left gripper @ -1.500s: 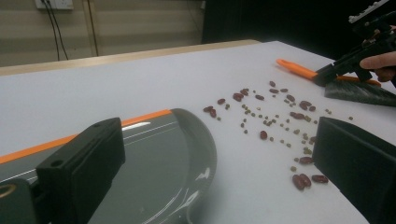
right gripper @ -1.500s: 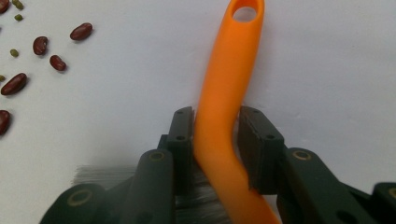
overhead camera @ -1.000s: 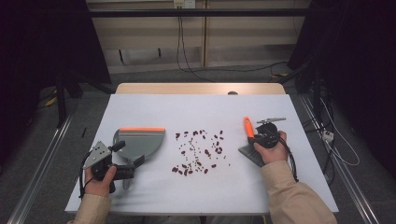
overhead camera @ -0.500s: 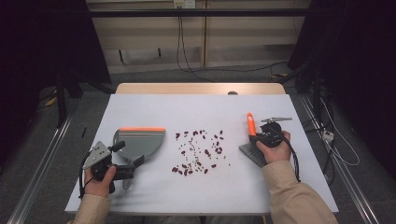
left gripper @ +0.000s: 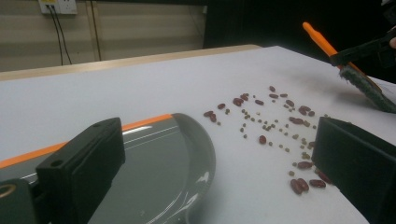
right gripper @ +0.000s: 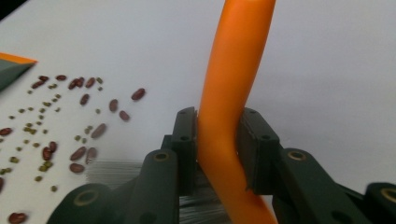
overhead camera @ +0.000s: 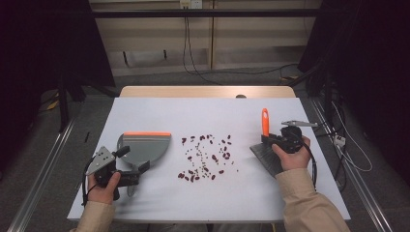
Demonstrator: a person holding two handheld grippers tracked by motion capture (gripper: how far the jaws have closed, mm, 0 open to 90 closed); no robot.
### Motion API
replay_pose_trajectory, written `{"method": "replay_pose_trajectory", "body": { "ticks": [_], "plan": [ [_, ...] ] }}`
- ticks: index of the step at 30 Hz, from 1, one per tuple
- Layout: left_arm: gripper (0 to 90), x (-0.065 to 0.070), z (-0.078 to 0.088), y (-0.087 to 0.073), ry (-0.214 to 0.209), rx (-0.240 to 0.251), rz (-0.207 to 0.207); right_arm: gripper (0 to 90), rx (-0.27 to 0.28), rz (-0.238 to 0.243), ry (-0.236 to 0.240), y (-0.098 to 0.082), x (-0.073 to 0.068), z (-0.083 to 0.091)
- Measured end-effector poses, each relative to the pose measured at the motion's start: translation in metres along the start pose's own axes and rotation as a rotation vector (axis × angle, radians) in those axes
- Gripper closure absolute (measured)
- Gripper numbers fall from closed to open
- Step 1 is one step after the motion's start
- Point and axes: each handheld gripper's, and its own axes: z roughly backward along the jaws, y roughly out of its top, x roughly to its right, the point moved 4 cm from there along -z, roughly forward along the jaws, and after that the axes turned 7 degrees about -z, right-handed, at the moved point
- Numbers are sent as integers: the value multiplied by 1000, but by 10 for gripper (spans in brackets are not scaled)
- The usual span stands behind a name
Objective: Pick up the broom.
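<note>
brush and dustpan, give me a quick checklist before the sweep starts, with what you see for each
1. Grip on the orange-handled brush: the right gripper has its fingers pressed on the handle from both sides. ok.
2. Bristles clear of the table: in the left gripper view the grey bristle head hangs close over the white table; whether it touches, cannot tell.
3. Grey dustpan with orange edge: flat on the table beside the spill. ok.
4. Hold on the dustpan: the left gripper is at the pan's handle end, jaws wide apart in its own view. not ok.
5. Scattered red beans and small green beans: between pan and brush, nothing in the way. ok.
</note>
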Motion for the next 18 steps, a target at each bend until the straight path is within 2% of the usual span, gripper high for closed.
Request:
{"method": "replay_pose_trajectory", "body": {
  "ticks": [9, 18],
  "plan": [
    [24, 5, 0, 9, -6, 20, -1, 712, 103, -25, 88, 7, -9, 22],
    [23, 18, -6, 23, -42, 32, -19, 714, 145, -21, 162, 10, -21, 29]
  ]
}}
